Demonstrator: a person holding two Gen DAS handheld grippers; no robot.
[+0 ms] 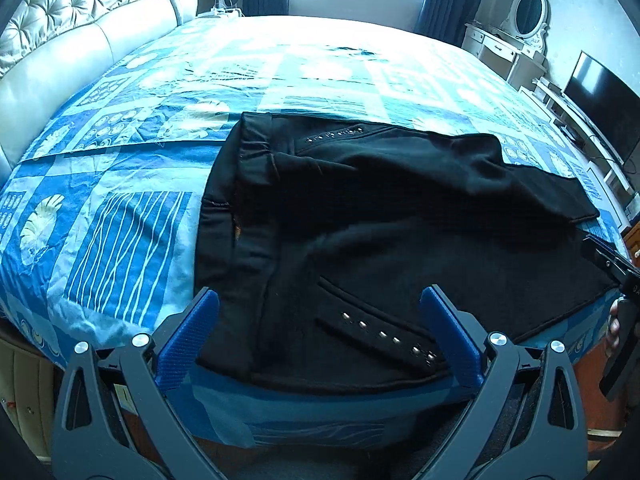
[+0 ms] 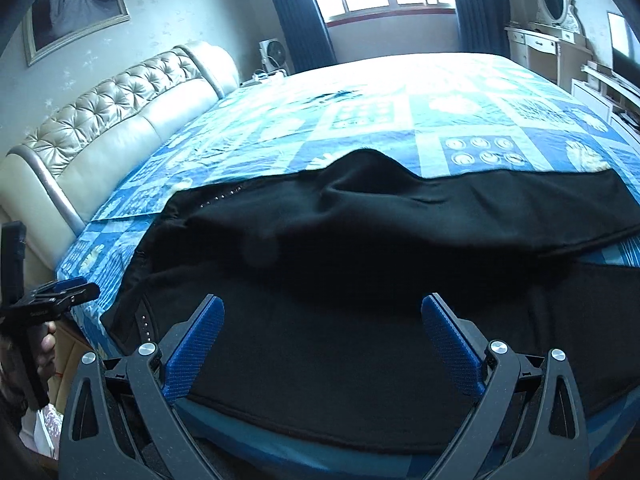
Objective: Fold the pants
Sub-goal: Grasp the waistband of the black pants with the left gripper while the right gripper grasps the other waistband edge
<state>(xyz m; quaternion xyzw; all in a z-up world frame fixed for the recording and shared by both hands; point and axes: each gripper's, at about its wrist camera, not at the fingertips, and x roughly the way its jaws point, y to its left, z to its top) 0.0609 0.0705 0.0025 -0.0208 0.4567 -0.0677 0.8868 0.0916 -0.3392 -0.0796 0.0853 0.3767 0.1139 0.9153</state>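
Blue ribbed pads line the inner faces of both tools' fingers, set on dark grey plastic arms with round silver bolt heads at the joints. The left gripper [image 1: 319, 304] stands spread wide, its two pads well apart and nothing between them; it hovers at the near edge of the bed over the waist end of the black fleece-like pants [image 1: 360, 216], not touching the cloth as far as the view shows. The right gripper [image 2: 322, 314] is likewise parted wide and empty, poised above the broad dark leg cloth near the bed's edge.

These pants lie flat and crosswise on the blue and white patchwork bedspread [image 1: 120, 216], close to its near side. Their fabric is matte, soft and thick, with a ribbed waistband [image 1: 248, 148] at the left and the legs running off to the right. One leg is laid over the other, and its upper edge rises in a soft hump in the right wrist view. A slanted pocket trimmed with a row of small shiny metal studs [image 1: 384, 336] sits just ahead of the left tool; a second studded line shows farther back.

Behind the bed stands a cream tufted leather-look headboard [image 1: 80, 20], buttoned in diamonds. A person's hand [image 2: 46, 344] grips the left tool's handle at the edge of the right wrist view.
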